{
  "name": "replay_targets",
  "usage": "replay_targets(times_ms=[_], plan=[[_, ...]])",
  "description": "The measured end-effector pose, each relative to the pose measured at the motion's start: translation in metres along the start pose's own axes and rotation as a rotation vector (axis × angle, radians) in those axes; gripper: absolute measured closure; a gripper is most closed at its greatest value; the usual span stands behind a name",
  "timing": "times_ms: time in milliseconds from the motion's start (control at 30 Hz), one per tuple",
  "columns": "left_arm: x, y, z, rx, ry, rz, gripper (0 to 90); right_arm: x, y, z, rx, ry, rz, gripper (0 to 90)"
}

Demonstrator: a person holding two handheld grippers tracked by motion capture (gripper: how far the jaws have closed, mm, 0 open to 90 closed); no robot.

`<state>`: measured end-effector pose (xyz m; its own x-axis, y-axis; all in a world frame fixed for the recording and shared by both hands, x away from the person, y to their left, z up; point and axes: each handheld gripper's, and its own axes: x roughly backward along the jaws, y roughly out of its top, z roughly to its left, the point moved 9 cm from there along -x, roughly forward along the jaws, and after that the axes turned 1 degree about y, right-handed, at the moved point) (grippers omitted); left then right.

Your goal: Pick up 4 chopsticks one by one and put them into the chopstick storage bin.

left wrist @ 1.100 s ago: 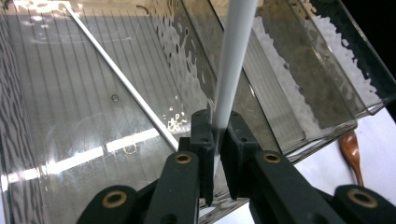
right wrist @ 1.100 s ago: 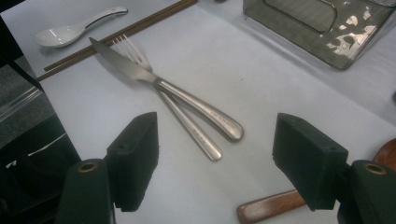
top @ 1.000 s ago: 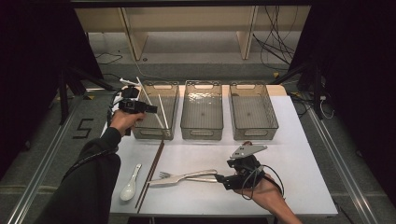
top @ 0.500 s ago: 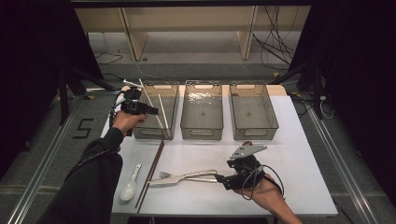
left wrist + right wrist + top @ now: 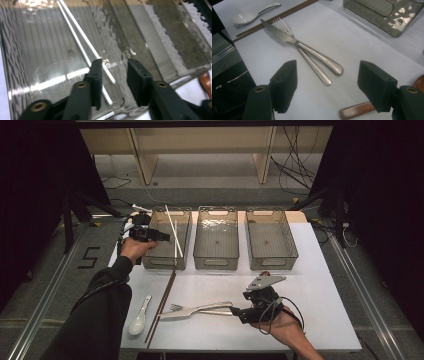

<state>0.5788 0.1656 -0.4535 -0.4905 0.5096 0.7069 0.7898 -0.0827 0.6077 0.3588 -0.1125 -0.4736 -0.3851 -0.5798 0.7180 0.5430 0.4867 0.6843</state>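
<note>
We hold left gripper (image 5: 112, 75) spread above white chopsticks (image 5: 82, 40) inside leftmost bin (image 5: 150, 255); right gripper (image 5: 327, 82) spread, near knife (image 5: 294, 41) handle.

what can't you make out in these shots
- Wooden handle, right gripper view: cut off by the bottom edge and the right gripper, so its working end stays unknown.
- White chopsticks, left gripper view: lower ends pass behind the left gripper.
- Left bin, high view: the left hand covers its near left corner.
</note>
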Motion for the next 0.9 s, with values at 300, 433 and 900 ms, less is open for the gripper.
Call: replay_targets(times_ms=[300, 433, 900], plan=[[0.039, -0.009, -0.029, -0.099, -0.039, -0.072, 42.1, -0.002, 0.000, 0.000, 0.000, -0.002, 0.003, 32.9], [0.049, -0.013, -0.028, -0.112, -0.012, -0.097, 41.2, -0.002, 0.000, 0.001, -0.001, -0.001, 0.007, 32.9], [0.062, -0.049, -0.039, -0.162, -0.017, -0.052, 26.7, -0.002, 0.000, 0.001, 0.002, -0.001, 0.006, 32.9]])
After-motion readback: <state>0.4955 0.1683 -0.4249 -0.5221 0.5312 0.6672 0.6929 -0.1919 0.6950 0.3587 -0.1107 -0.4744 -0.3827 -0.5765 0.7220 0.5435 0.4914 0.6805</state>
